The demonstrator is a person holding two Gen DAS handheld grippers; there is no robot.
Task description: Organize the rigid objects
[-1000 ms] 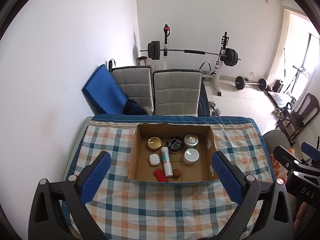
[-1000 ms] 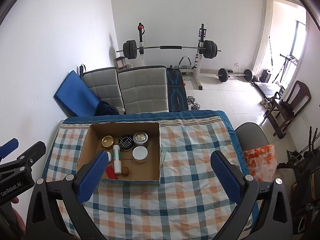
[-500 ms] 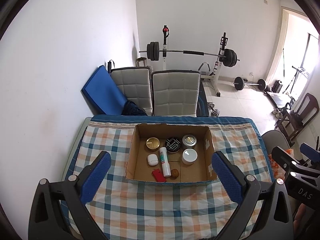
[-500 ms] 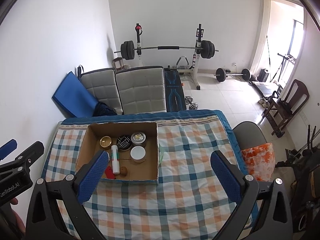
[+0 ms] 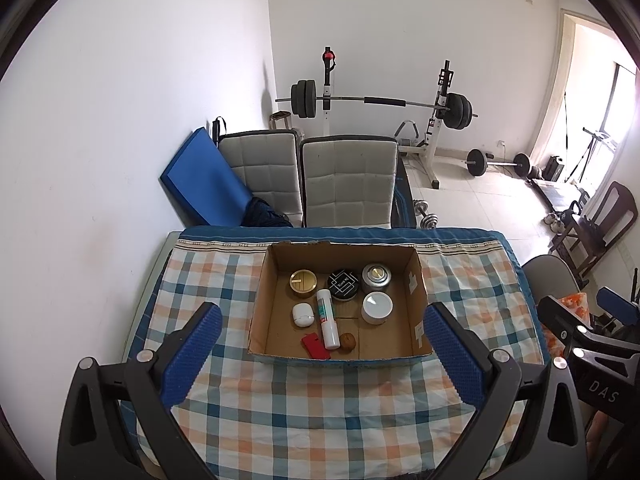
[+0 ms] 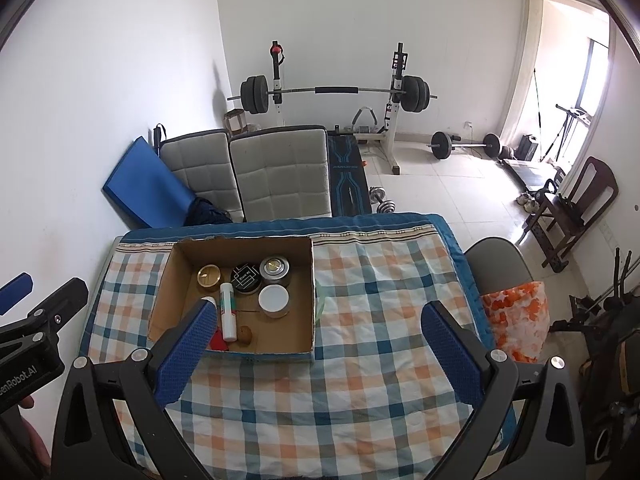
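A shallow cardboard box [image 5: 417, 300] [image 6: 168, 280] stands on the checked tablecloth. It holds a gold tin [image 5: 303, 282], a black tin [image 5: 343, 285], a silver tin [image 5: 376, 276], a white-lidded jar [image 5: 377, 307], a white tube [image 5: 326, 318], a small white case [image 5: 302, 314], a red flat item [image 5: 316, 346] and a small brown nut [image 5: 347, 340]. My left gripper [image 5: 320, 352] is open and empty, high above the table, nearer than the box. My right gripper [image 6: 320, 348] is open and empty, above the cloth right of the box.
The table [image 6: 380, 280] has a blue edge. Two grey padded chairs [image 5: 348, 184] stand behind it, with a blue mat [image 5: 200, 184] against the wall. A barbell rack [image 5: 380, 104] stands farther back. A grey chair with an orange patterned cushion [image 6: 516, 316] is at the right.
Both grippers have risen and drawn back a little, so the box looks smaller and sits higher in both views. The things in the box have not moved.
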